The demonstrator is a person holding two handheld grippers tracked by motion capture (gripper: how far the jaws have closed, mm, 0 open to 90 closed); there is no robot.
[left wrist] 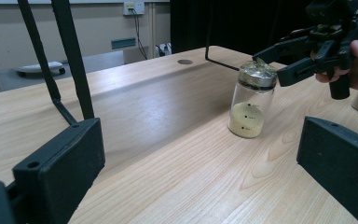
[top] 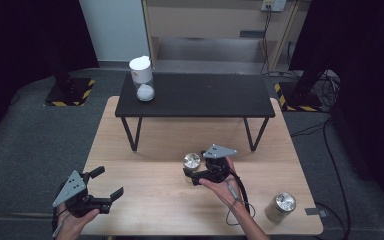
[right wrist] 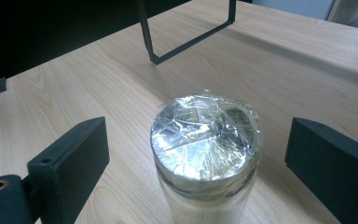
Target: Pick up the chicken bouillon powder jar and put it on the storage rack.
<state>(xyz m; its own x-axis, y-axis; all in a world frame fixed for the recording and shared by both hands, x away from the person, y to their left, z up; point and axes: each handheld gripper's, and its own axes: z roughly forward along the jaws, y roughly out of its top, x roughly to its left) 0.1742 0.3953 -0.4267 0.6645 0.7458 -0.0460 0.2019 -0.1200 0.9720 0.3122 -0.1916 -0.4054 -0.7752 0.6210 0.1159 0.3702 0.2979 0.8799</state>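
High view: I have the right claw (top: 194,176) at the foil-capped jar (top: 191,161), which stands near the middle of the bench (top: 130,165), just in front of the black shelf stand (top: 195,95). The left claw (top: 108,183) is spread and holds nothing, well apart at the near left corner.

Left gripper view: the jar (left wrist: 252,101) stands upright, long axis vertical, cap up, pale powder filling its lower part. The right claw (left wrist: 279,65) straddles it at cap height. Risk: a grip this high on a tall, narrow jar may tip it, or slide off the wrapped cap.

Right gripper view: the jaws are spread to either side of the jar (right wrist: 206,140), clear of the glass. Risk: the jar sits nearer the left jaw, so uneven closing may push it sideways.
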